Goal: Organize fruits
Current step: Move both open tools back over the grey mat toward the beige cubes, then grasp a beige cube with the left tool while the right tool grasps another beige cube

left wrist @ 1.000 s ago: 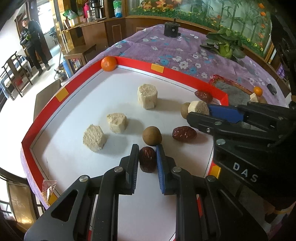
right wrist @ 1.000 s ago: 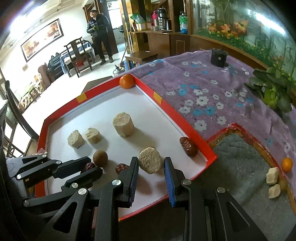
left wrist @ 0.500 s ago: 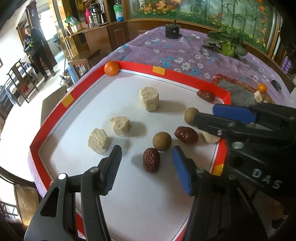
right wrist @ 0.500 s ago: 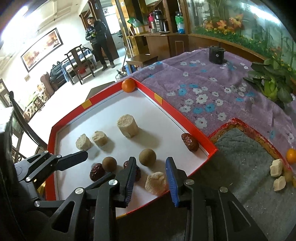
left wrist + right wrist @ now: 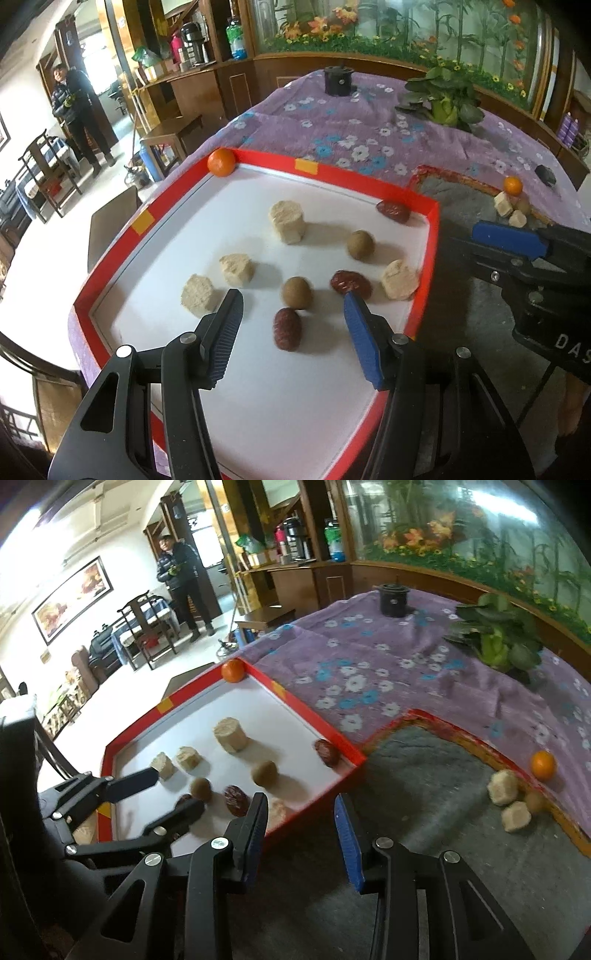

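Left gripper (image 5: 291,328): jaws parted, nothing pinched; a red date (image 5: 287,328) lies loose on the tray floor between the pads, touching neither, which reads as a finished placement.
Right gripper (image 5: 301,838): jaws have just been opening and stand apart over the gray mat (image 5: 424,812), just outside the tray's near corner; nothing sits between them.
White tray with red rim (image 5: 430,258): sorting surface, judged to be the destination for the fruit.
Tray contents, near: the loose date; a brown round fruit (image 5: 296,292) just beyond it (possibly a longan); a second red date (image 5: 351,283); a pale cut chunk (image 5: 399,279) close to the right rim, beside where the right gripper hovers, so probably its own delivery.
Tray contents, middle: two pale chunks (image 5: 199,296) on the left; another brown round fruit (image 5: 360,245).
Tray contents, far: a tall pale cylinder piece (image 5: 287,221); a third red date (image 5: 393,211) against the far rim; an orange (image 5: 221,162) resting in the far corner.
Gray mat, far side: pale chunks (image 5: 509,801), a small brownish fruit and a small orange (image 5: 543,764), judged still waiting to be moved.
Background: purple flowered cloth (image 5: 369,672) and leafy greens (image 5: 498,635).
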A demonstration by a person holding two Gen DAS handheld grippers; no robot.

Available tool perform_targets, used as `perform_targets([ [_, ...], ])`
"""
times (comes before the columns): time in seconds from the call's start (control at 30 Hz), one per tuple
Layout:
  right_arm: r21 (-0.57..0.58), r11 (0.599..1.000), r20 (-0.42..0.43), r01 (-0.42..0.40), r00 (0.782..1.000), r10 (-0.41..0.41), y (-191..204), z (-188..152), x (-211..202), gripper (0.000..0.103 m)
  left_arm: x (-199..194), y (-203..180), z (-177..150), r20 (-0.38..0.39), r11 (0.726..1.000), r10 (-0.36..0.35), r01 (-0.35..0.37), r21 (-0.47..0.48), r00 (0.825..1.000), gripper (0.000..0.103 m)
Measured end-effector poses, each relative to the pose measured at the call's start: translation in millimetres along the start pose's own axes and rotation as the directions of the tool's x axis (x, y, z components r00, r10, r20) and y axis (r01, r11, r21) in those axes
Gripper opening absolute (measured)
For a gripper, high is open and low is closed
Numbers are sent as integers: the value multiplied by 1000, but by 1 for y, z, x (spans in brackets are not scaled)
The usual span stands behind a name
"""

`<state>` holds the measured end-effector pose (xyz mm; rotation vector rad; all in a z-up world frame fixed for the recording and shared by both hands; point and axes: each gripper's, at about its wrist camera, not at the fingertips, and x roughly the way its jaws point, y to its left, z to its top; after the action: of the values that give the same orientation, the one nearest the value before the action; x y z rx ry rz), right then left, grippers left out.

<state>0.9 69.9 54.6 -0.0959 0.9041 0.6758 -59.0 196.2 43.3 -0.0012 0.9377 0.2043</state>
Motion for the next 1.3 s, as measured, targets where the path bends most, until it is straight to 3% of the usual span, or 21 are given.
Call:
perform_targets([
  [0.4, 141, 977, -20, 160, 987, -159, -85, -38, -35, 37, -7, -58, 23, 15, 992, -115, 114, 56, 993, 57],
  [0.57, 194, 959, -32, 208, 978, -206, -121, -54, -50, 37, -2, -91, 37, -5, 979, -185, 185, 81, 983, 57],
  [0.67, 213, 950, -34, 226, 974, -224, -137, -61, -59, 38, 4, -115, 50, -27, 964, -251, 252, 90, 968, 57],
  [0.77, 228, 946, -31, 230, 973, -229, -150, -65, -64, 39, 13, -140, 63, -50, 948, -295, 299, 111, 954, 57],
  [0.97, 224, 950, -26, 219, 975, -219, -166, -64, -66, 39, 37, -177, 84, -89, 942, -301, 310, 125, 950, 57],
  [1.3, 238, 952, -30, 190, 982, -188, -184, -70, -62, 40, 79, -204, 111, -164, 945, -321, 328, 17, 933, 57],
])
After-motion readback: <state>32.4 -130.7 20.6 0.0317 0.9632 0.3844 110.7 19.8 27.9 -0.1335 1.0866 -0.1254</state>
